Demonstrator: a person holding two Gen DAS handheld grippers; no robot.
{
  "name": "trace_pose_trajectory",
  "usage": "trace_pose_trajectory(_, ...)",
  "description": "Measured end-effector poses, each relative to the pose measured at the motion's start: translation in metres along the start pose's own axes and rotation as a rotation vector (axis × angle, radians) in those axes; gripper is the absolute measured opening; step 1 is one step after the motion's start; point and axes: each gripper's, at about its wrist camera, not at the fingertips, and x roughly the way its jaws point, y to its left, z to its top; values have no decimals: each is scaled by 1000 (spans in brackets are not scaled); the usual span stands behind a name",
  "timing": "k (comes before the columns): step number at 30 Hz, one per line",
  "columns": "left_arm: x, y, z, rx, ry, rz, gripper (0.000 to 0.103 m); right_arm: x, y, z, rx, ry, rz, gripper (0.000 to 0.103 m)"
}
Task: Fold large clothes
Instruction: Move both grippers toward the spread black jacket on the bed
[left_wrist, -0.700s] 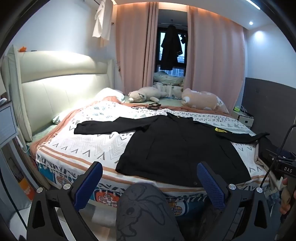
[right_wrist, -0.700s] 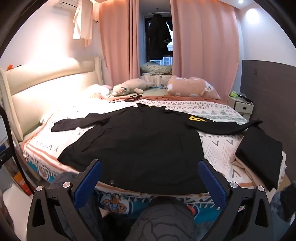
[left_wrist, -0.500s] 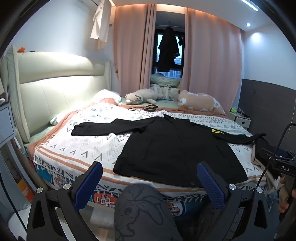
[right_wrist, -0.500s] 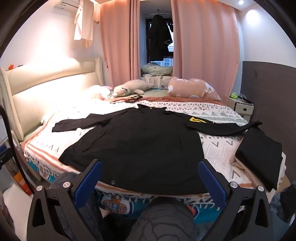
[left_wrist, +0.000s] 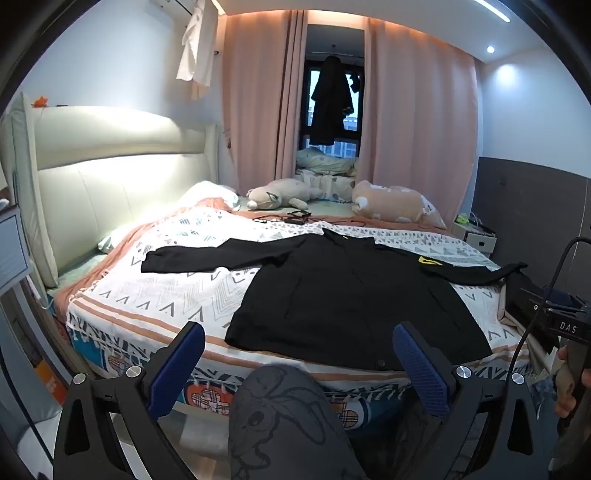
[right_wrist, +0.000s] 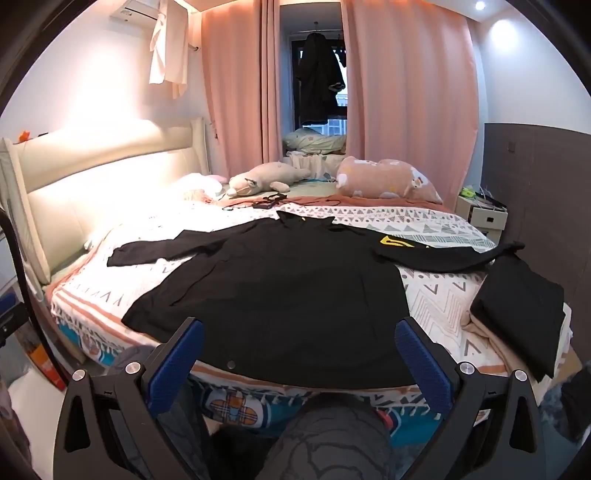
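Left wrist view: the left gripper (left_wrist: 295, 363) is held spread and empty, short of the long-sleeved black cloth shirt (left_wrist: 354, 295) laid flat ahead on the patterned bed cover (left_wrist: 155, 295).

Right wrist view: the right gripper (right_wrist: 299, 363) is likewise spread, the shirt directly ahead. Soft, limp fabric is judged; a sleeve cuff (right_wrist: 120, 258) should be pinched.

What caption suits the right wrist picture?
Open right gripper faces a black shirt spread flat on the bed, sleeves outstretched.

Matt black cloth shirt (right_wrist: 280, 291)
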Motion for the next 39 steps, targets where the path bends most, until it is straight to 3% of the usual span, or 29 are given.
trace_pose_trajectory(39,-5,6,-3,-12,-27,-47,102,-7,11,-10,-8,-23,-22,103)
